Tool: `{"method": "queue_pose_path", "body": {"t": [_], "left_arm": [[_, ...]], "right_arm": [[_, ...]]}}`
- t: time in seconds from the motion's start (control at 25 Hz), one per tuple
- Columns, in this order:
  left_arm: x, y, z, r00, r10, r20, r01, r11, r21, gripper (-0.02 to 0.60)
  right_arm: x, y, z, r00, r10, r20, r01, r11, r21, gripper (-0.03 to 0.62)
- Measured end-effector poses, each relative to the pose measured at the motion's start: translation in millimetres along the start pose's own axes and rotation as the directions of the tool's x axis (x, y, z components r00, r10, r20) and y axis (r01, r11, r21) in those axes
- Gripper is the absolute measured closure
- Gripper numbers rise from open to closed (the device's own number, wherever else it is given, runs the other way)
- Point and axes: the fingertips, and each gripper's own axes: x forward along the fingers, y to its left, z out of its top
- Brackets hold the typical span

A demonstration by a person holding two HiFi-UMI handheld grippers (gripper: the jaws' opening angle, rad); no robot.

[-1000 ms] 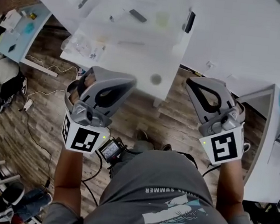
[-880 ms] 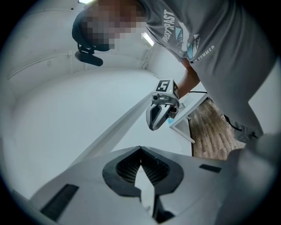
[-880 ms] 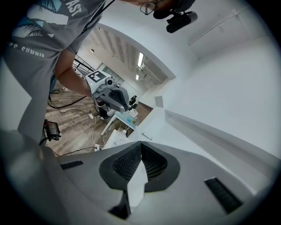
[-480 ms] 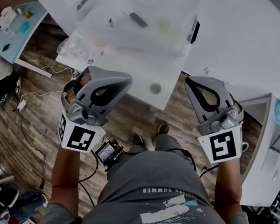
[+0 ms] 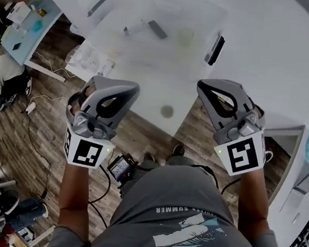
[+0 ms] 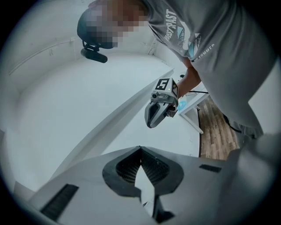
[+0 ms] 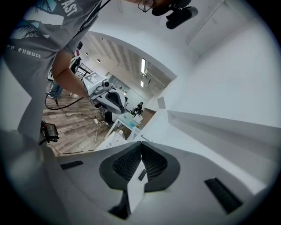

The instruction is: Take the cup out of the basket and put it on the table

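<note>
A clear plastic basket (image 5: pixel 129 4) stands on the white table (image 5: pixel 147 86), seen in the head view. A pale cup (image 5: pixel 185 38) shows faintly inside it at the right, beside a dark flat object (image 5: pixel 157 29). My left gripper (image 5: pixel 133 87) is shut and empty, its tip over the table's near edge. My right gripper (image 5: pixel 201 85) is also shut and empty, at the near right corner of the table. Both are well short of the basket. In the left gripper view the jaws of my left gripper (image 6: pixel 140 147) meet over white tabletop. In the right gripper view the right gripper (image 7: pixel 141 143) shows the same.
A black latch (image 5: pixel 215 49) and a grey latch (image 5: pixel 99 4) sit at the basket's two ends. A round hole (image 5: pixel 167 111) marks the tabletop near its front edge. Plastic bags (image 5: pixel 90 57) lie at the left. Wood floor, cables and other desks (image 5: pixel 305 165) surround me.
The table and basket have come closer and lower in the head view. Both grippers have advanced from over the floor to the table's near edge, still shut.
</note>
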Motion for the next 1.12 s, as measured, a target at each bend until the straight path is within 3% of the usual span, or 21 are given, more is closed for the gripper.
{"method": "queue_pose_path", "body": {"t": [0.28,0.48,1.12], "left_arm": [[28,-1,-7,0.996,0.02,-0.084,-0.019,1.0,0.015,0.572],[33,4,-19,0.995,0.033,-0.092,-0.032,0.999,0.016,0.572],[60,44,-117,0.996,-0.011,-0.085,0.006,0.998,-0.058,0.572]], "right_arm": [[17,-29,-22,0.997,0.04,0.064,-0.04,0.999,0.002,0.582],[36,-36,-33,0.996,0.064,0.069,-0.064,0.998,0.004,0.582],[165,-80,-114,0.988,0.079,-0.133,-0.065,0.993,0.101,0.58]]}}
